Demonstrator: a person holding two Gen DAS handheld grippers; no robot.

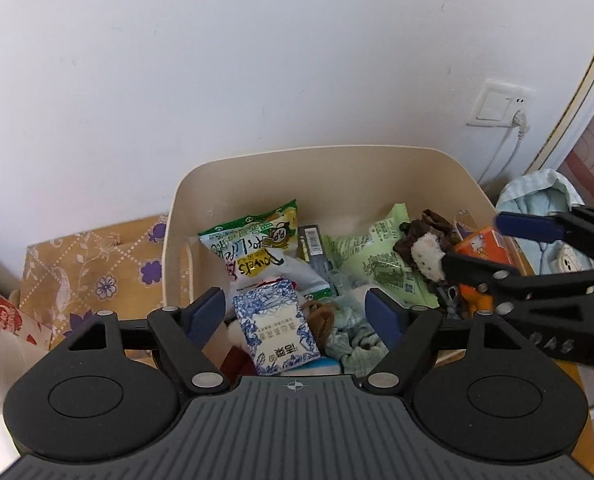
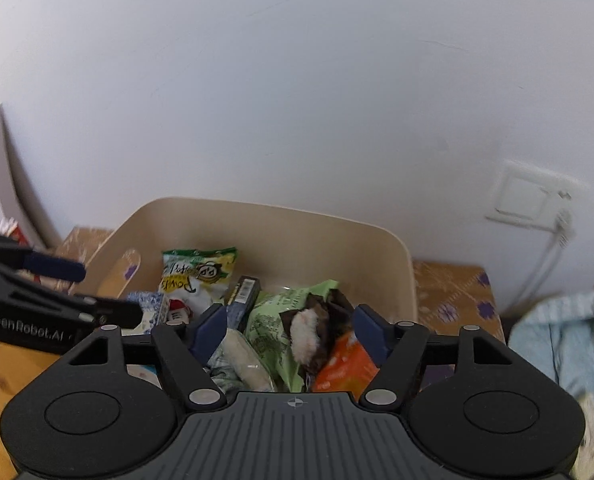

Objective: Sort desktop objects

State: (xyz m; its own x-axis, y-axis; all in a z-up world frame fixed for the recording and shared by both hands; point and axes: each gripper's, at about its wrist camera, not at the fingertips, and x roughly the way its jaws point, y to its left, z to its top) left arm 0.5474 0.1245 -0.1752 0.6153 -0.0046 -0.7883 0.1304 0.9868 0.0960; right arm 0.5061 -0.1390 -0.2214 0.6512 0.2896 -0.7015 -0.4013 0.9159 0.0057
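Both pairs of blue-padded fingers stand spread wide and grasp nothing: the left gripper point(image 1: 297, 316) hangs over the near left part of a beige plastic bin point(image 1: 257, 168), the right gripper point(image 2: 291, 332) over its near right part, each tilted down into it. Between the left gripper's jaws, untouched, lies a blue-and-white patterned tissue pack point(image 1: 275, 328), long axis running near to far, leaning slightly left at the far end. Beside it sits crumpled pale green cloth point(image 1: 353, 340). Between the right gripper's jaws lie a brown-and-white plush toy point(image 2: 313, 332) and an orange packet point(image 2: 345, 364). Farther in, a light green snack bag point(image 1: 381, 256) lies diagonally, a dark narrow box point(image 1: 315, 248) points toward the far wall, and a green-and-white snack bag point(image 1: 253, 240) lies at the far left. Beyond the bin is a white wall with a wall socket point(image 1: 501, 106).
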